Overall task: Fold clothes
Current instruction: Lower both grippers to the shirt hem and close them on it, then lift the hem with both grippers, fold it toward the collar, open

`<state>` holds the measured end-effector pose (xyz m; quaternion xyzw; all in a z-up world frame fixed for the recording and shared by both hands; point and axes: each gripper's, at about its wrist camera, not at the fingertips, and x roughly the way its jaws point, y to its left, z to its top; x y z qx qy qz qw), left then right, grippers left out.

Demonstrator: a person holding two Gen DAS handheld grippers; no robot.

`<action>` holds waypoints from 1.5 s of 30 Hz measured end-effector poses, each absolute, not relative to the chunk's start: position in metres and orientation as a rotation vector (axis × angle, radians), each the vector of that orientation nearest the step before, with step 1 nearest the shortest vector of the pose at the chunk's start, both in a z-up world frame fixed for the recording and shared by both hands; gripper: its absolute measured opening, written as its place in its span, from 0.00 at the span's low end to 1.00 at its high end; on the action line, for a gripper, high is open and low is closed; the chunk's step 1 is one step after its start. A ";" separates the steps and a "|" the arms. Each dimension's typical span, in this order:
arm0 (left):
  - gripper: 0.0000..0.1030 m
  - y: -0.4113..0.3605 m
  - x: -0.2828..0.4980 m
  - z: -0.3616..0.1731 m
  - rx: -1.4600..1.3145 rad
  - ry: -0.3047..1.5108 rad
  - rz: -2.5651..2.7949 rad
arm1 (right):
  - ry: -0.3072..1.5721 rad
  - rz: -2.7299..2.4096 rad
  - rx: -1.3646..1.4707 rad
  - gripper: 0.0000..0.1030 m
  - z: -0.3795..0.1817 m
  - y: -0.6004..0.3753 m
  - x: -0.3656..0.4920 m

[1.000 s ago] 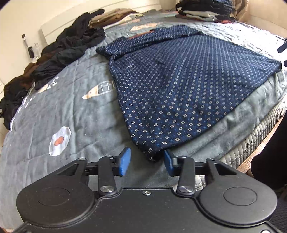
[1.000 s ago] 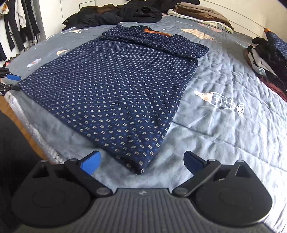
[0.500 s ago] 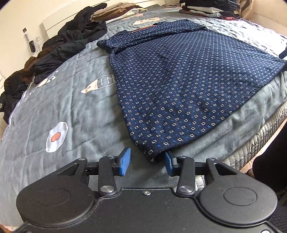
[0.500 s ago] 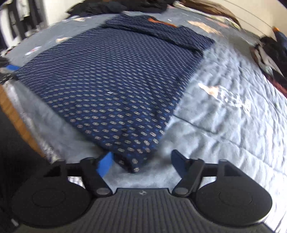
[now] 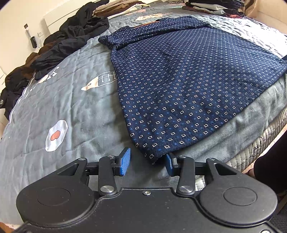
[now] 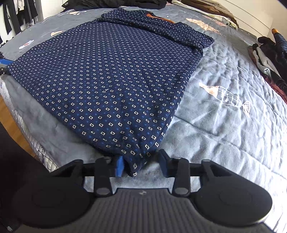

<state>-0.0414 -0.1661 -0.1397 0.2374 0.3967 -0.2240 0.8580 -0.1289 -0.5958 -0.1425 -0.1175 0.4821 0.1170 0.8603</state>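
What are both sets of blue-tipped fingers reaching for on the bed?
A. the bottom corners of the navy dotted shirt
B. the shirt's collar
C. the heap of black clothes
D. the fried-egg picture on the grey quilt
A: in each wrist view a hem corner of the navy dotted shirt lies between the open left gripper and right gripper fingers.

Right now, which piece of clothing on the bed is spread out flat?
The navy patterned shirt, laid flat near the bed's edge. The black clothes beyond it are heaped, and the far stack is already folded.

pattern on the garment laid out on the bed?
Navy shirt with small white and blue square motifs in a regular grid; clearest in the right wrist view.
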 end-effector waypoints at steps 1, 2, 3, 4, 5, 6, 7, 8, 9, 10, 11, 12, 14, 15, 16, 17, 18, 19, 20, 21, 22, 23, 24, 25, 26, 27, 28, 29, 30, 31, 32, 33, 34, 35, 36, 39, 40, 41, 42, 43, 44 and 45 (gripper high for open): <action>0.39 -0.166 -0.041 -0.140 0.498 0.836 -0.469 | 1.010 0.248 -0.246 0.27 -0.142 -0.595 -0.129; 0.36 -0.167 -0.041 -0.139 0.495 0.839 -0.472 | 1.008 0.250 -0.246 0.20 -0.142 -0.595 -0.129; 0.26 -0.167 -0.040 -0.139 0.488 0.845 -0.475 | 1.005 0.252 -0.246 0.16 -0.142 -0.595 -0.129; 0.23 -0.167 -0.039 -0.138 0.481 0.851 -0.479 | 1.005 0.252 -0.242 0.14 -0.141 -0.595 -0.129; 0.22 -0.167 -0.038 -0.138 0.473 0.857 -0.482 | 1.005 0.250 -0.237 0.12 -0.141 -0.596 -0.128; 0.20 -0.167 -0.037 -0.138 0.465 0.864 -0.485 | 1.004 0.251 -0.230 0.11 -0.140 -0.597 -0.129; 0.19 -0.167 -0.037 -0.137 0.461 0.867 -0.484 | 1.004 0.252 -0.223 0.10 -0.139 -0.597 -0.129; 0.17 -0.167 -0.036 -0.136 0.453 0.870 -0.481 | 1.003 0.254 -0.216 0.09 -0.138 -0.598 -0.129; 0.15 -0.166 -0.035 -0.135 0.441 0.872 -0.479 | 1.000 0.256 -0.207 0.08 -0.136 -0.599 -0.130; 0.14 -0.165 -0.035 -0.133 0.428 0.874 -0.479 | 0.995 0.259 -0.197 0.08 -0.134 -0.600 -0.131; 0.12 -0.165 -0.035 -0.131 0.416 0.877 -0.480 | 0.990 0.261 -0.178 0.07 -0.131 -0.602 -0.132; 0.11 -0.164 -0.035 -0.129 0.407 0.877 -0.480 | 0.985 0.264 -0.157 0.07 -0.128 -0.605 -0.133; 0.10 -0.163 -0.035 -0.124 0.394 0.875 -0.480 | 0.974 0.269 -0.119 0.07 -0.121 -0.609 -0.135; 0.10 -0.162 -0.036 -0.122 0.392 0.870 -0.478 | 0.968 0.272 -0.103 0.07 -0.117 -0.612 -0.136; 0.10 -0.162 -0.036 -0.119 0.390 0.862 -0.475 | 0.961 0.274 -0.090 0.07 -0.114 -0.613 -0.136; 0.10 -0.161 -0.036 -0.116 0.382 0.858 -0.474 | 0.956 0.275 -0.080 0.06 -0.110 -0.615 -0.137; 0.09 -0.160 -0.036 -0.113 0.374 0.855 -0.473 | 0.950 0.277 -0.072 0.06 -0.107 -0.615 -0.138; 0.09 -0.159 -0.035 -0.109 0.362 0.848 -0.471 | 0.943 0.279 -0.061 0.06 -0.102 -0.617 -0.138; 0.08 -0.158 -0.035 -0.105 0.352 0.839 -0.471 | 0.934 0.281 -0.049 0.06 -0.098 -0.618 -0.137; 0.08 -0.157 -0.034 -0.100 0.341 0.828 -0.472 | 0.926 0.282 -0.037 0.06 -0.094 -0.619 -0.137; 0.08 -0.157 -0.033 -0.094 0.330 0.815 -0.474 | 0.916 0.287 -0.021 0.06 -0.088 -0.620 -0.136; 0.08 -0.158 -0.032 -0.088 0.325 0.800 -0.477 | 0.904 0.292 -0.004 0.06 -0.082 -0.622 -0.135; 0.08 -0.158 -0.030 -0.081 0.322 0.784 -0.479 | 0.891 0.298 0.013 0.06 -0.075 -0.624 -0.133; 0.08 -0.160 -0.027 -0.076 0.322 0.771 -0.481 | 0.880 0.303 0.027 0.06 -0.069 -0.626 -0.130; 0.08 -0.162 -0.023 -0.071 0.324 0.758 -0.484 | 0.870 0.308 0.039 0.06 -0.062 -0.628 -0.127; 0.07 -0.163 -0.019 -0.066 0.327 0.746 -0.486 | 0.861 0.312 0.055 0.06 -0.056 -0.631 -0.123; 0.07 -0.165 -0.013 -0.061 0.329 0.734 -0.488 | 0.852 0.315 0.071 0.06 -0.050 -0.633 -0.119; 0.07 -0.166 -0.007 -0.056 0.330 0.723 -0.487 | 0.846 0.315 0.085 0.06 -0.045 -0.636 -0.113; 0.07 -0.167 -0.001 -0.052 0.330 0.716 -0.489 | 0.841 0.313 0.097 0.06 -0.041 -0.639 -0.107; 0.07 -0.169 0.007 -0.050 0.331 0.711 -0.492 | 0.840 0.310 0.109 0.06 -0.039 -0.641 -0.099; 0.07 -0.171 0.016 -0.047 0.336 0.708 -0.493 | 0.840 0.307 0.121 0.06 -0.036 -0.643 -0.091; 0.06 -0.173 0.025 -0.045 0.342 0.705 -0.494 | 0.839 0.303 0.133 0.06 -0.034 -0.645 -0.082; 0.06 -0.176 0.034 -0.043 0.350 0.699 -0.496 | 0.839 0.300 0.145 0.06 -0.032 -0.647 -0.074; 0.06 -0.178 0.044 -0.041 0.355 0.694 -0.496 | 0.838 0.294 0.161 0.06 -0.030 -0.650 -0.065; 0.06 -0.180 0.054 -0.040 0.359 0.690 -0.495 | 0.841 0.287 0.177 0.06 -0.029 -0.652 -0.055; 0.02 -0.188 0.078 -0.035 0.365 0.670 -0.481 | 0.841 0.259 0.219 0.06 -0.030 -0.660 -0.026; 0.02 -0.190 0.086 -0.034 0.365 0.667 -0.478 | 0.842 0.251 0.231 0.06 -0.030 -0.663 -0.017; 0.02 -0.192 0.093 -0.033 0.365 0.664 -0.476 | 0.843 0.243 0.244 0.06 -0.031 -0.666 -0.007; 0.02 -0.194 0.101 -0.033 0.363 0.665 -0.474 | 0.846 0.234 0.248 0.06 -0.032 -0.669 0.001; 0.02 -0.196 0.108 -0.034 0.363 0.671 -0.473 | 0.850 0.225 0.250 0.06 -0.033 -0.671 0.010; 0.02 -0.198 0.115 -0.036 0.366 0.680 -0.469 | 0.859 0.216 0.251 0.06 -0.035 -0.673 0.018; 0.02 -0.200 0.121 -0.039 0.369 0.688 -0.465 | 0.870 0.208 0.251 0.06 -0.038 -0.674 0.027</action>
